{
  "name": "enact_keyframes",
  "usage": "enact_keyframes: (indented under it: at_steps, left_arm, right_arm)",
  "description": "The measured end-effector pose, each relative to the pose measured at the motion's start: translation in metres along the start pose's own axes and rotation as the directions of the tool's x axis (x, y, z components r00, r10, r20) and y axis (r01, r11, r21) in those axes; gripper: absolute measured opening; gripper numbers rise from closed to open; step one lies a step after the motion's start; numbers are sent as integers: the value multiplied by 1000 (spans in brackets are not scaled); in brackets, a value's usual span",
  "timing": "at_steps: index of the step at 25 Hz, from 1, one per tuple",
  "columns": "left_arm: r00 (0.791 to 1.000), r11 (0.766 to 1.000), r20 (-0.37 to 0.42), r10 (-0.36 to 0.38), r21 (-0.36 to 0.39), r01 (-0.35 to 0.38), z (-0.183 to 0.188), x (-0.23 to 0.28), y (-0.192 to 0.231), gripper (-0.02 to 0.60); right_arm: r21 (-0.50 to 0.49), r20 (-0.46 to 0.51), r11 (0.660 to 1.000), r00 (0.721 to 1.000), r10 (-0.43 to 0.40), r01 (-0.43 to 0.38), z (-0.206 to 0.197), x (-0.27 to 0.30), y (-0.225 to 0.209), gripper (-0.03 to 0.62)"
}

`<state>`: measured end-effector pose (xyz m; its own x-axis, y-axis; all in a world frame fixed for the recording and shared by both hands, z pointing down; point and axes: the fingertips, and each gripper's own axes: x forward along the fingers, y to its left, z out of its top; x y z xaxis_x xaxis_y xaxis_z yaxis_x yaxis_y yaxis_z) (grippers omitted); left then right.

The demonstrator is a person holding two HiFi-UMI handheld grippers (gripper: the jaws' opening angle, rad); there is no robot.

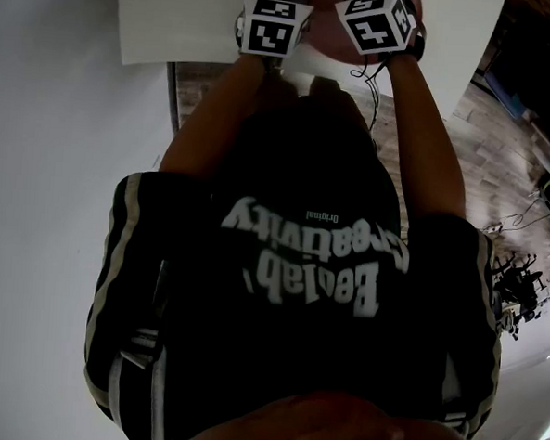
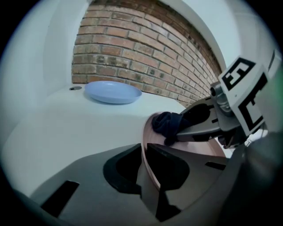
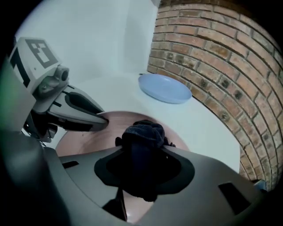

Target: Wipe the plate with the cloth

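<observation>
On near side of white table [image 2: 66, 128]: left gripper [image 2: 143, 150] clamped on rim of pink plate [image 2: 194, 148]. Right gripper [image 3: 143, 152] shut on bunched dark cloth [image 3: 143, 130], wad lying on plate face toward far rim.

Risks:
- thin edge grip; sideways rub may twist plate out of jaws
- hard press may tip plate
- wad may work loose

Blue plate [image 2: 112, 92] far off by brick wall [image 2: 132, 48], well apart.

Hard to tell:
- head view blocked by torso
- plate underside unseen, so cannot tell whether it rests on table

Navy cloth [image 3: 143, 134], pink plate [image 3: 86, 140], pale blue plate [image 3: 164, 88].
</observation>
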<state>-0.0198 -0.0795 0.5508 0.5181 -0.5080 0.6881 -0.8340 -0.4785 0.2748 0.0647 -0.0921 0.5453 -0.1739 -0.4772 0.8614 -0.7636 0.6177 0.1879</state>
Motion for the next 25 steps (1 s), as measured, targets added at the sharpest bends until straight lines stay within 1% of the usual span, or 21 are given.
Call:
enact_keyframes:
  at_steps: [5,7,9,14,16,20,23,25]
  left_arm:
    - [1000,1000,-2,-7,4,7,0,2,-4,37]
    - [1000,1000,1,-7,7,7,1,0,-3,37]
    - [1000,1000,4,-2,10,2,1,-3,-1,37]
    - [1000,1000,3,-2,11,2,-1,1,-2,38]
    - [1000,1000,2,-3,13,3,-1,3,-2,38]
    - [1000,1000,0,-9,13,9,0,6,-2,38]
    - [1000,1000,3,-6,20,5,2,7,-2,38]
    - [1000,1000,-3,-7,23,7,2,7,-4,38]
  right_arm:
    - [47,-14,999,1000,-27,28,-19,-5,-29,138]
    - [47,-29,998,999,-39,40,-27,-11,-35,137]
    - [16,-53,999,998,-43,44,-34,-16,-36,135]
    - [-122,-107,991,992,-63,50,-59,-32,-32,132]
    - [-149,-126,988,990,-64,45,-71,-39,-26,132]
    - [-162,-174,987,985,-6,-22,-91,-52,-7,130]
    - [-164,-214,981,975,64,-100,-101,-59,8,130]
    - [-146,-244,977,962,119,-158,-106,-62,21,130]
